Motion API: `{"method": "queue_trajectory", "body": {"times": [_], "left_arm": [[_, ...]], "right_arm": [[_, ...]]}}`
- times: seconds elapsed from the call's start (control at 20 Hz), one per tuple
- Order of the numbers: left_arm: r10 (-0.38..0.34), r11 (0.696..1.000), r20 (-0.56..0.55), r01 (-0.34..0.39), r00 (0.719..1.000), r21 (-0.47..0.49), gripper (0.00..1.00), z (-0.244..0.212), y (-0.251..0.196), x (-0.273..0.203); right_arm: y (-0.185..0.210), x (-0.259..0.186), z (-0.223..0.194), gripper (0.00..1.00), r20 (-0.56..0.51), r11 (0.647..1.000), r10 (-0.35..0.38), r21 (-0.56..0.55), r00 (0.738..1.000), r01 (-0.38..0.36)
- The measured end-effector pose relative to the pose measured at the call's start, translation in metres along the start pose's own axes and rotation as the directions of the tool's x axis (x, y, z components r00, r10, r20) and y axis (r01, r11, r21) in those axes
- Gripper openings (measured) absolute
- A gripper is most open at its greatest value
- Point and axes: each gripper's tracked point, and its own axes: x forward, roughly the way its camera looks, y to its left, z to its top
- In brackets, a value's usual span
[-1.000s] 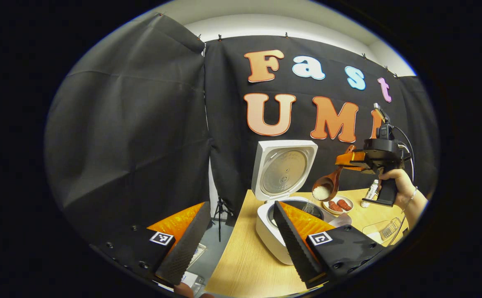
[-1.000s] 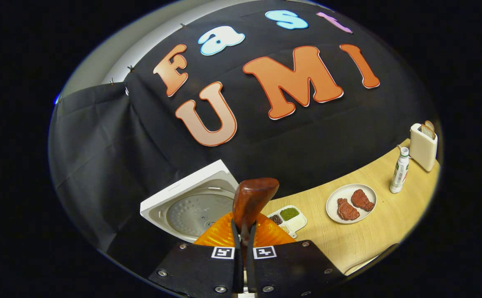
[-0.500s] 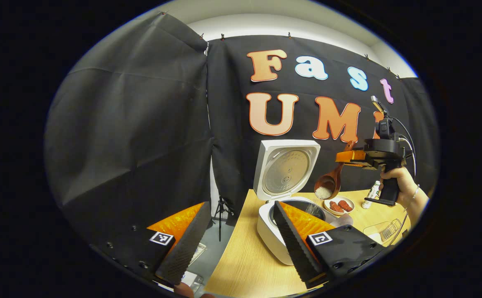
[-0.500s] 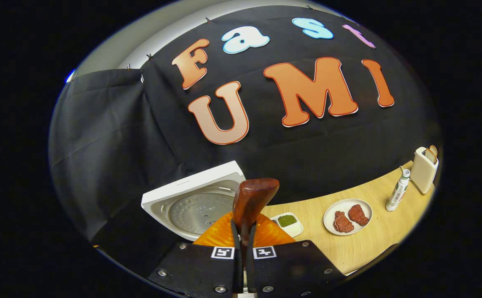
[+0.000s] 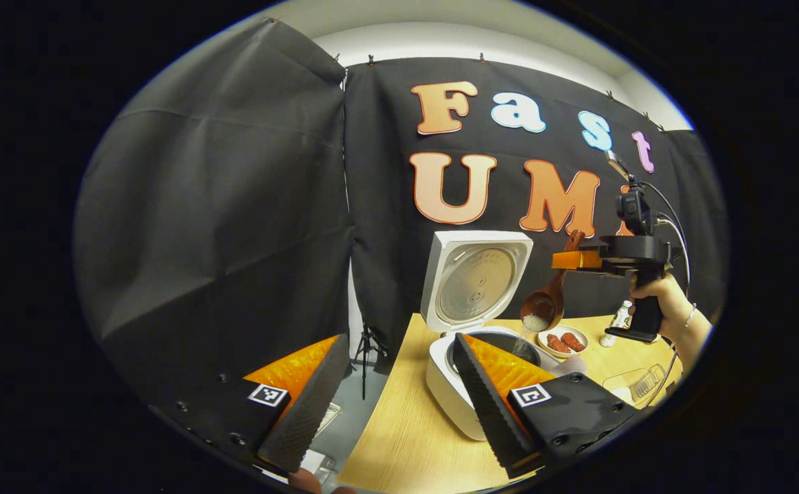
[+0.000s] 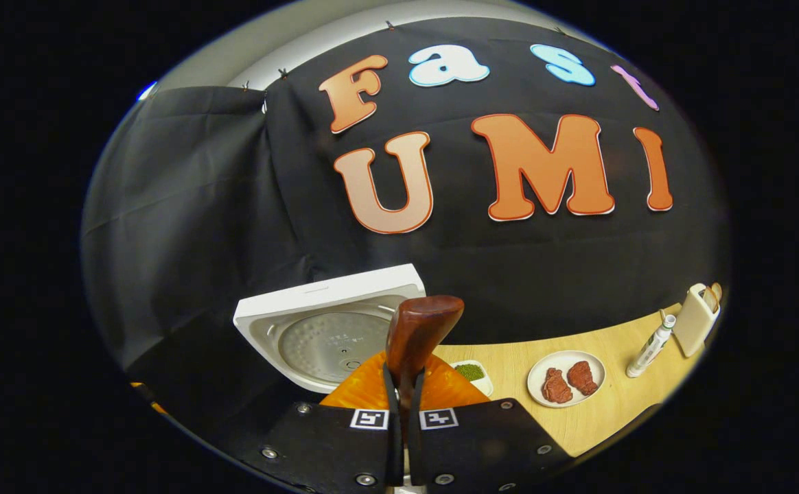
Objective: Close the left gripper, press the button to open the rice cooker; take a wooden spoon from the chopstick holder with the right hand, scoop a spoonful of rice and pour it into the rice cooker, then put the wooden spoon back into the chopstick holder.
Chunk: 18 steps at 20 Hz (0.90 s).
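The white rice cooker (image 5: 449, 387) stands on the wooden table (image 5: 406, 439) with its lid (image 5: 475, 281) raised upright. My left gripper (image 5: 399, 341) hangs open and empty in front of it, its right finger overlapping the pot. Above the pot's far side, my right gripper (image 5: 573, 260), held by a hand (image 5: 655, 295), is shut on the handle of the wooden spoon (image 5: 543, 309). The spoon's bowl tilts down toward the pot with a little white rice in it. In the right gripper view the spoon handle (image 6: 417, 329) sticks up between the shut fingers of the right gripper (image 6: 403, 394), beside the cooker lid (image 6: 331, 329).
A plate with two red meat pieces (image 6: 566, 377), a small tray of green beans (image 6: 471, 372), a bottle (image 6: 650, 346) and a white holder (image 6: 695, 319) stand along the table's back. A clear container (image 5: 636, 381) lies near the right edge. A tripod (image 5: 365, 343) stands on the floor at left.
The right gripper has risen slightly and tipped the spoon further. The heap of rice in the spoon's bowl has shrunk. The left gripper has stayed put.
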Motion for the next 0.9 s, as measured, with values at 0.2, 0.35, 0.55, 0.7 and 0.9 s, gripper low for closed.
{"method": "queue_trajectory", "body": {"times": [0.2,0.35,0.55,0.7,0.9], "left_arm": [[0.005,1.000,0.001,-0.005,1.000,-0.011,1.00,0.000,0.000,0.003],[0.002,1.000,0.001,-0.002,1.000,-0.021,1.00,-0.001,-0.001,0.003],[0.004,1.000,0.001,-0.004,1.000,-0.025,1.00,-0.003,-0.001,0.004],[0.009,1.000,-0.001,-0.009,1.000,-0.028,1.00,-0.004,-0.001,0.005],[0.018,1.000,-0.006,-0.018,1.000,-0.022,1.00,-0.008,0.001,0.006]], "right_arm": [[0.007,0.001,0.000,0.02,0.005,0.997,0.015,-0.074,1.000,-0.014],[0.011,0.001,-0.002,0.02,0.009,0.989,0.020,-0.144,1.000,-0.019],[0.018,-0.001,-0.004,0.02,0.009,0.977,0.034,-0.209,0.999,-0.032],[0.018,-0.003,-0.004,0.02,0.018,0.956,0.020,-0.293,1.000,-0.014],[0.027,-0.004,-0.010,0.02,0.018,0.929,0.049,-0.368,0.999,-0.039]]}}
